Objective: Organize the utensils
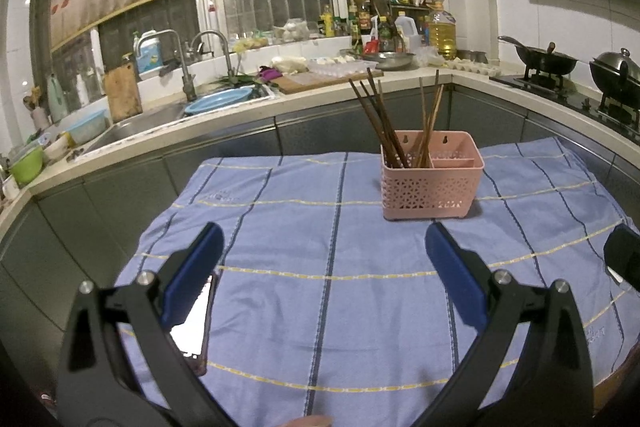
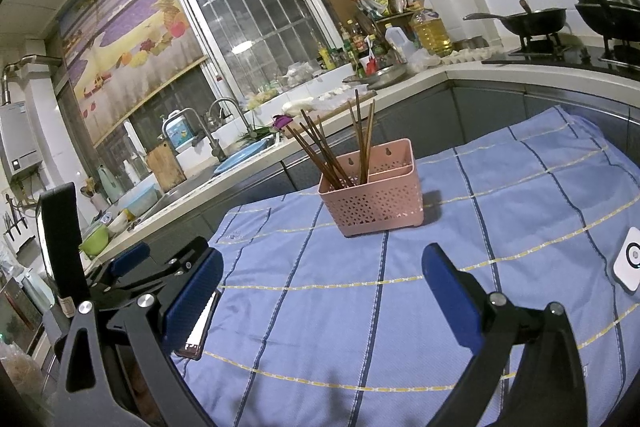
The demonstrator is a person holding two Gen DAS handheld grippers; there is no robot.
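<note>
A: On the far side of the blue striped cloth (image 1: 320, 287) stands the pink utensil basket (image 1: 430, 187), upright, with all the chopsticks (image 1: 384, 123) already in its left compartments. Where do we stand?

B: Both tools are idle. The left gripper (image 1: 324, 251) has its jaws spread wide and holds nothing; the right gripper (image 2: 322, 277) is the same, released and empty, near the front edge of the cloth.

A: Anything left to pick up?

B: No loose utensil shows on the cloth in either view. A phone (image 1: 196, 323) lies at the near left under the left jaw, and a small white device (image 2: 630, 265) sits at the right edge; neither looks like a utensil.

A: So the step in hand?

B: My guess is tidying the sticks. The dark ones lean left, the lighter ones (image 1: 430, 119) stand nearer upright just beside them, and the small right compartment looks empty.

A: How to do it well?

B: Come in from above, close on one stick high up its shaft, and lift straight. The basket looks light, so the other gripper could steady its rim, or it may tip
</note>
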